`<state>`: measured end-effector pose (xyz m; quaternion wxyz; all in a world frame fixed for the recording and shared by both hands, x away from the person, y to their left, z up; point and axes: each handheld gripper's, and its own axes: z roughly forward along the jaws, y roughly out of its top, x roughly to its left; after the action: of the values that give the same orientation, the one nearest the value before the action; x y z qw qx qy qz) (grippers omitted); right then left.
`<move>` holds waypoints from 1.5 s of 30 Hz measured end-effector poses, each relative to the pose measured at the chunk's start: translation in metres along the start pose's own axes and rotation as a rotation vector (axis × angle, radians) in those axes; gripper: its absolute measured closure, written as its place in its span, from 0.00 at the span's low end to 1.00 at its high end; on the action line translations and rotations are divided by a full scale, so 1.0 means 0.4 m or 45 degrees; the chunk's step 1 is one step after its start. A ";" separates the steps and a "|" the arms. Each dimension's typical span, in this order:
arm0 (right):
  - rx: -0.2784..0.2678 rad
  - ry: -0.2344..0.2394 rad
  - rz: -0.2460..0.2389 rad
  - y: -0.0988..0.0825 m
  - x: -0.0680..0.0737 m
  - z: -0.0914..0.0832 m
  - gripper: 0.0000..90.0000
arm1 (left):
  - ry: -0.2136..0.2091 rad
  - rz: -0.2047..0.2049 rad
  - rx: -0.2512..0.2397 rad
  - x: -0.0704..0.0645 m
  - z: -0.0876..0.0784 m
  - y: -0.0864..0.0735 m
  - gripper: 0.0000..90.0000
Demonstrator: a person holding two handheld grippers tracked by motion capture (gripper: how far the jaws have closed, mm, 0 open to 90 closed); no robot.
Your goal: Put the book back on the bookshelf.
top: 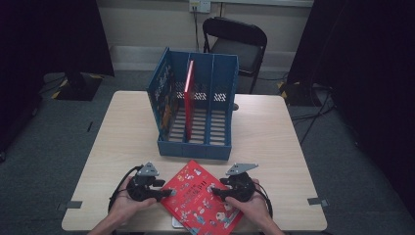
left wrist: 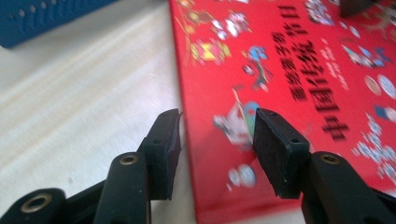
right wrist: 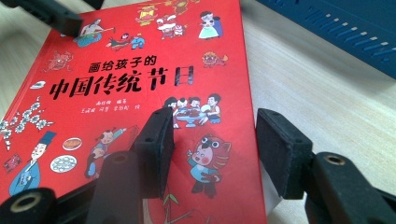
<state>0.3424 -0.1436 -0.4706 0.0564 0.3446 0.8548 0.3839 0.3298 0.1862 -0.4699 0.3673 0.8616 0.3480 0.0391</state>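
Note:
A red picture book (top: 200,198) with cartoon figures and black Chinese lettering lies flat at the table's front edge, turned at an angle. My left gripper (top: 165,192) sits at its left edge. In the left gripper view the jaws (left wrist: 217,149) stand open astride that edge, one pad over bare wood and one over the cover (left wrist: 280,70). My right gripper (top: 219,192) is at the book's right side. Its jaws (right wrist: 215,149) stand open too, one over the cover (right wrist: 140,60) and one over the table beside the book's edge. Neither pair presses on the book.
A blue three-slot file rack (top: 195,147) stands mid-table just behind the book, open toward me. A thin red book (top: 189,93) stands upright in it and picture books fill its left slot. Bare wood (top: 274,142) lies either side. A black chair (top: 240,44) is beyond the table.

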 end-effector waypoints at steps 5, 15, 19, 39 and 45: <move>-0.002 -0.001 -0.002 -0.002 -0.001 -0.001 0.54 | -0.002 0.039 0.018 -0.015 -0.018 -0.023 0.51; -0.002 -0.010 0.009 -0.003 0.001 -0.002 0.56 | -0.028 0.029 -0.003 0.001 -0.023 -0.046 0.50; -0.006 -0.017 0.008 -0.005 0.002 -0.004 0.57 | -0.040 0.038 0.006 0.002 -0.024 -0.044 0.51; -0.009 -0.056 -0.009 -0.014 0.009 -0.017 0.59 | 0.007 0.070 0.060 0.001 -0.021 -0.052 0.37; -0.021 -0.085 -0.024 -0.021 0.016 -0.023 0.59 | 0.050 0.025 0.003 0.006 -0.009 -0.022 0.43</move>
<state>0.3297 -0.1490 -0.4688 0.0914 0.3486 0.8524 0.3789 0.3255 0.1939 -0.4735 0.3590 0.8645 0.3467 0.0593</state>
